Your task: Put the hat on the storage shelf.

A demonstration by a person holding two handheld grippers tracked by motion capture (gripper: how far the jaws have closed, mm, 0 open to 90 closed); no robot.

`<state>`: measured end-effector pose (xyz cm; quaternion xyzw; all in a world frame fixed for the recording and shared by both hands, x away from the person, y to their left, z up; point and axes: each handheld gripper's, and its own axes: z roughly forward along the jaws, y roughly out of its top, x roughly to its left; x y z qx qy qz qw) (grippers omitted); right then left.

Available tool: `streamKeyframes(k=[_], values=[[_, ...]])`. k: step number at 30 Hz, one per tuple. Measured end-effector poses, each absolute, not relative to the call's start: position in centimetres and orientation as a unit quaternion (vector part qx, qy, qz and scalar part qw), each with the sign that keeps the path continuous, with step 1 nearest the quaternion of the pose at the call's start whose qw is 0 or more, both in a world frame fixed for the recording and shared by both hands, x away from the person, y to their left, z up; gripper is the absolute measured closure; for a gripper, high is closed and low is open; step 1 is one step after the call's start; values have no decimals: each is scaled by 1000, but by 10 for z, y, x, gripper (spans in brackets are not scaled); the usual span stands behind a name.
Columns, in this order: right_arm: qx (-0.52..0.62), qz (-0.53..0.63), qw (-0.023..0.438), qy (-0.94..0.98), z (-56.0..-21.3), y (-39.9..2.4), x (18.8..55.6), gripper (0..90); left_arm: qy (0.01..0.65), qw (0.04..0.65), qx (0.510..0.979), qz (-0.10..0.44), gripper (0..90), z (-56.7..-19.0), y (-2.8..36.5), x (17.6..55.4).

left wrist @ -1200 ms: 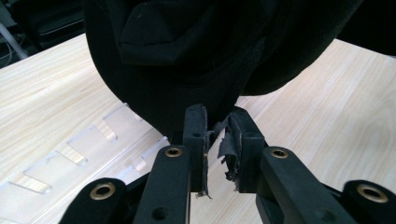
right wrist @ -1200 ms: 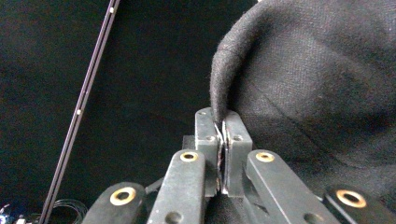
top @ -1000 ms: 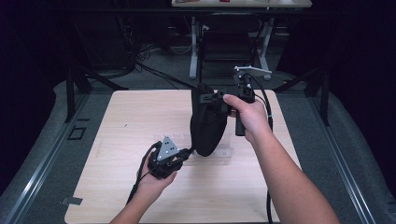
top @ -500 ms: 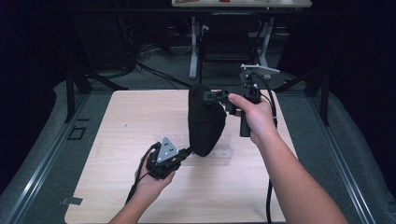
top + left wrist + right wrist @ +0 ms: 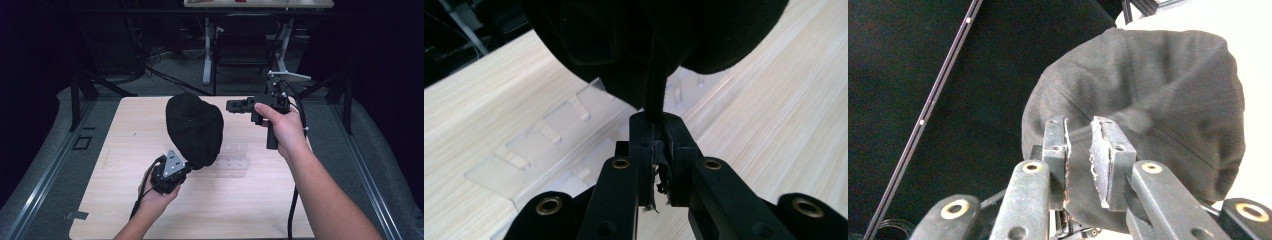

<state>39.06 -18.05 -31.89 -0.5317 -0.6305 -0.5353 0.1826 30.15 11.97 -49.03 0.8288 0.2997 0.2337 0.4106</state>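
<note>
The black cap (image 5: 194, 129) hangs in the air above the middle of the wooden worktop (image 5: 125, 150), held from below by the left tool (image 5: 186, 167). In the left gripper view that tool (image 5: 658, 134) is clenched on a thin fold at the cap's (image 5: 659, 40) lower edge, the fabric running straight up out of the closed jaws. The right tool (image 5: 231, 105) sits just beside the cap's upper right side in the high view, and its jaws have just been opening. In the right gripper view the right tool (image 5: 1079, 131) stands released, a clear gap between its 2 pads and nothing pressed between them, the cap (image 5: 1148, 100) close ahead.

My reading is that the work is a hand-over or a reshaping of the cap. The part that looks done: the left tool has a firm pinch on the cap's rim, and the right tool has let go, so the cap's whole weight is on 1 grip. What is left, as far as I can judge, is to set the cap down or bring it onto the clear plastic holder (image 5: 234, 159) lying flat on the worktop just below and to the right of it; the cap is not on that piece yet.

The cap's long axis runs roughly upright, leaning slightly away from the person. Its rounded crown points up and to the far side, and the narrow gathered end points down toward the left tool.
</note>
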Motion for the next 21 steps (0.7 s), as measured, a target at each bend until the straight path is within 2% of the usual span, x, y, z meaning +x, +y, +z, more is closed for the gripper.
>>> streamKeyframes(k=[14,21], values=[[-535,-529,165,-638,-322,-191,386,732,333,413,819,217,840,-516,134,301],[-539,-516,113,-656,-322,-195,380,714,345,425,811,205,795,-516,141,297]])
